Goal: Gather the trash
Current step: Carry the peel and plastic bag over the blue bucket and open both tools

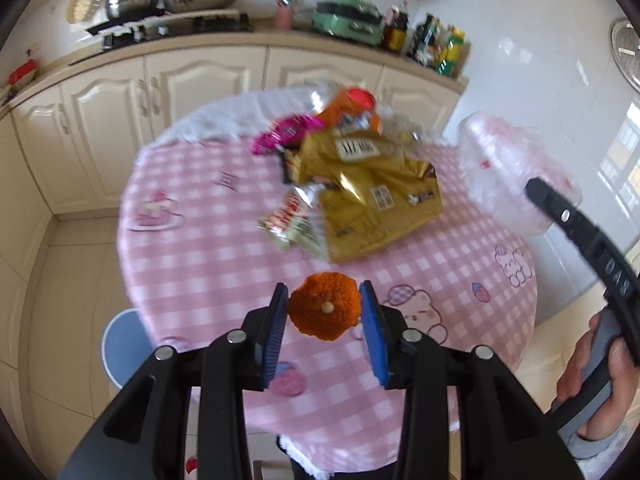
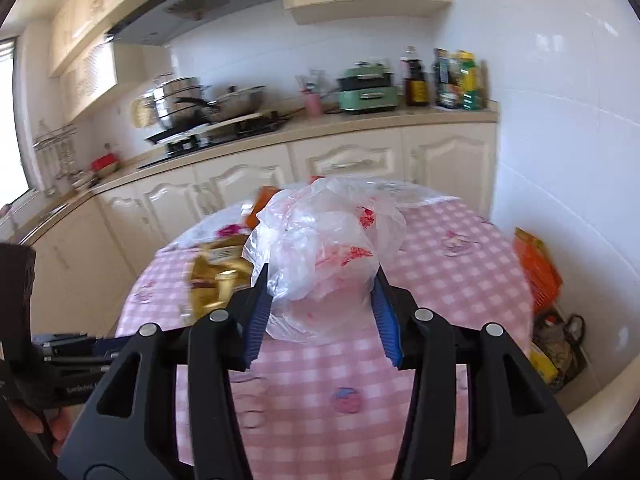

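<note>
The left gripper (image 1: 324, 312) pinches an orange peel (image 1: 325, 309) above the checked table (image 1: 208, 208) while the right gripper (image 2: 322, 312) clamps a crumpled plastic bag (image 2: 324, 248), whose unopened mouth could send the peel tumbling back among the wrappers (image 1: 360, 184).

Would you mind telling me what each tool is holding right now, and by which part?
The left tool pinches an orange peel by its two sides. The right tool grips a crumpled clear plastic bag across its lower bunched part.
</note>
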Demonstrator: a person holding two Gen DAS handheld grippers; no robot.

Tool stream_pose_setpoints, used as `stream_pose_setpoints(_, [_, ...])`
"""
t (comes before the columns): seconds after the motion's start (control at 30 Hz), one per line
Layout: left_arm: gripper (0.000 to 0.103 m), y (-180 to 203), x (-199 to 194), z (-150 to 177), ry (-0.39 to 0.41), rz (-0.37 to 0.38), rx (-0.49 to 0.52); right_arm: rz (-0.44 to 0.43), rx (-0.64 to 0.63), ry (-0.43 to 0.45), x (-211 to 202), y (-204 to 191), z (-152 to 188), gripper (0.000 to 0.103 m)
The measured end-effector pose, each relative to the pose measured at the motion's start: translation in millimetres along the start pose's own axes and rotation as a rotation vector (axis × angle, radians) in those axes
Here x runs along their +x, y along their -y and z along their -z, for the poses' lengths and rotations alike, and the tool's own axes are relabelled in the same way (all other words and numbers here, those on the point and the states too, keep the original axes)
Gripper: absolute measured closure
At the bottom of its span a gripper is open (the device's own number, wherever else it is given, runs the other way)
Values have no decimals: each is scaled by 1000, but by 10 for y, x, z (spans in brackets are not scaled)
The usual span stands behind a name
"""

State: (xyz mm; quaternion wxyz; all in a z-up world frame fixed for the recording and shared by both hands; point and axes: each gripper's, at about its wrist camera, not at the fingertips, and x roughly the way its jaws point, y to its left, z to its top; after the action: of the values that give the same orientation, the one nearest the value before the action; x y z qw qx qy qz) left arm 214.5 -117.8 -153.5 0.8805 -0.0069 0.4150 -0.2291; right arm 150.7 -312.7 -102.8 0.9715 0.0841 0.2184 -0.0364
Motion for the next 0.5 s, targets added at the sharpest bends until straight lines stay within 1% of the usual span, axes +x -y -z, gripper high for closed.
stream_pose_setpoints(0.03, [67,-79,-53,-7,12,-6,-9,-49,-14,-6,6,-158,-2,57])
stream_pose_setpoints(0.1, [67,-222,-184,12,34,-25,-34,-98,-47,-15,34,-395,0,57])
stream_pose_setpoints(0.17, [67,-448,-312,53,52,-49,-72,-165,-97,-27,88,-748,23,57])
stream_pose_setpoints(0.23, [67,-685,-423,107,65,-72,-107,-216,-137,-34,134,-1052,52,57])
stream_pose_setpoints(0.33, [67,-1103,-597,225,84,-114,-181,-267,-211,-34,209,-1545,101,57])
stream_pose_setpoints(0.4, [67,-1370,-696,310,93,-139,-223,-336,-248,-62,328,-1891,167,57])
stream_pose_setpoints(0.5, [67,-1823,-802,471,96,-199,-294,-388,-304,-117,539,-2325,343,57])
